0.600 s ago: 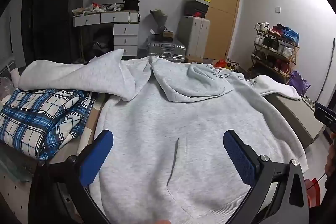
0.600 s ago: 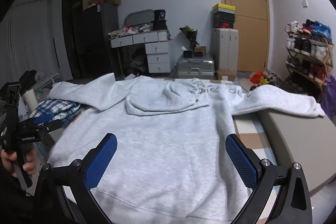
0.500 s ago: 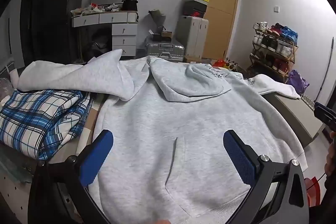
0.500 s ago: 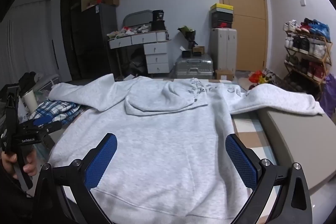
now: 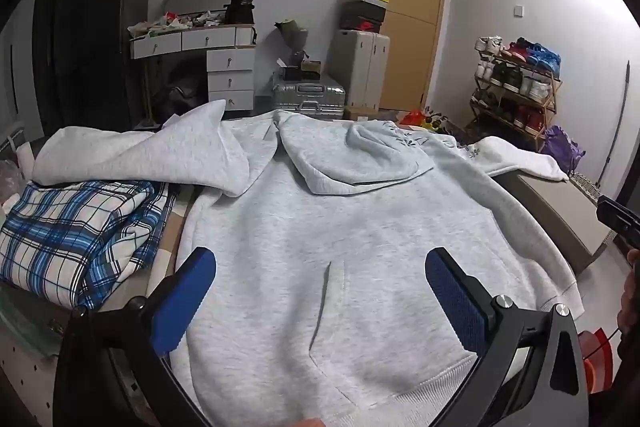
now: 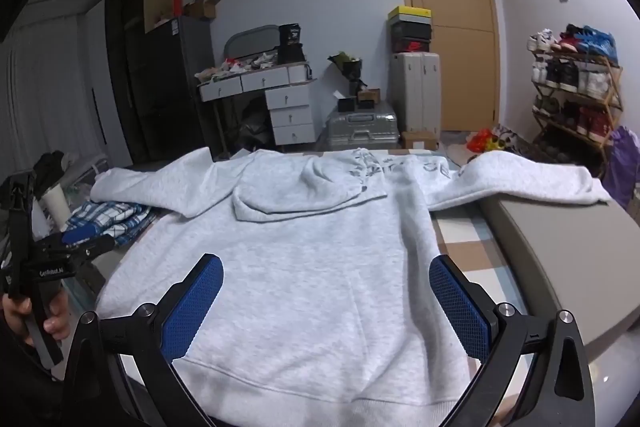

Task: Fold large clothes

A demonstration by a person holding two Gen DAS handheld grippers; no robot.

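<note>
While both pairs of tongs stand wide apart with nothing between their blue textured pads, the pale grey fleece hoodie lies spread face up on the work surface, hem toward the cameras and hood folded flat over the chest. Its front pouch pocket sits between the fingers of the left gripper, which hovers above the lower body of the garment without touching it. One sleeve runs out to the left and drapes over the far edge of a folded blue, white and black plaid cloth lying just beside the hoodie. The other sleeve stretches right onto a grey-beige padded surface. From the right wrist view, the right gripper hangs over the hem area, also clear of the fabric, and a hand at the left edge holds the other black tool. A checked tan-and-white sheet shows beside the hoodie's right flank.
</note>
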